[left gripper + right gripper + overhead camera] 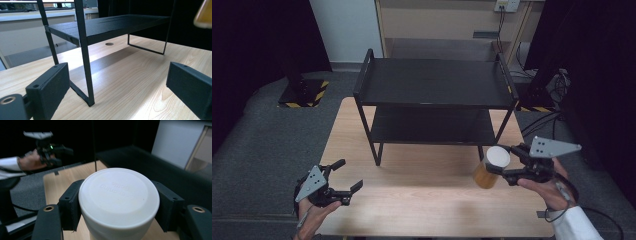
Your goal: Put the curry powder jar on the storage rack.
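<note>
A black two-tier rack (432, 100) occupies the far half of my wooden table (422, 200), both of its shelves bare; its front right leg stands just beside the jar (490, 167) I am holding, between the jar and the lower shelf. From the left gripper view, the rack's front left leg (85, 62) rises close ahead, planted on the tabletop. Grey carpet (272, 135) surrounds the table, with a striped base plate (304, 92) at far left and cables at far right.

The jar has an amber body and a broad white lid (118, 197), round, with faint embossed lettering I cannot read. It hangs above the table's right front area, tilted, its long axis leaning so the lid faces up and toward my side.

My right gripper (504, 162) has its jaws pinched on the jar just beneath the lid, one on either flank. My left gripper (349, 175) hovers over the table's left front corner, jaws spread wide with nothing between them.
</note>
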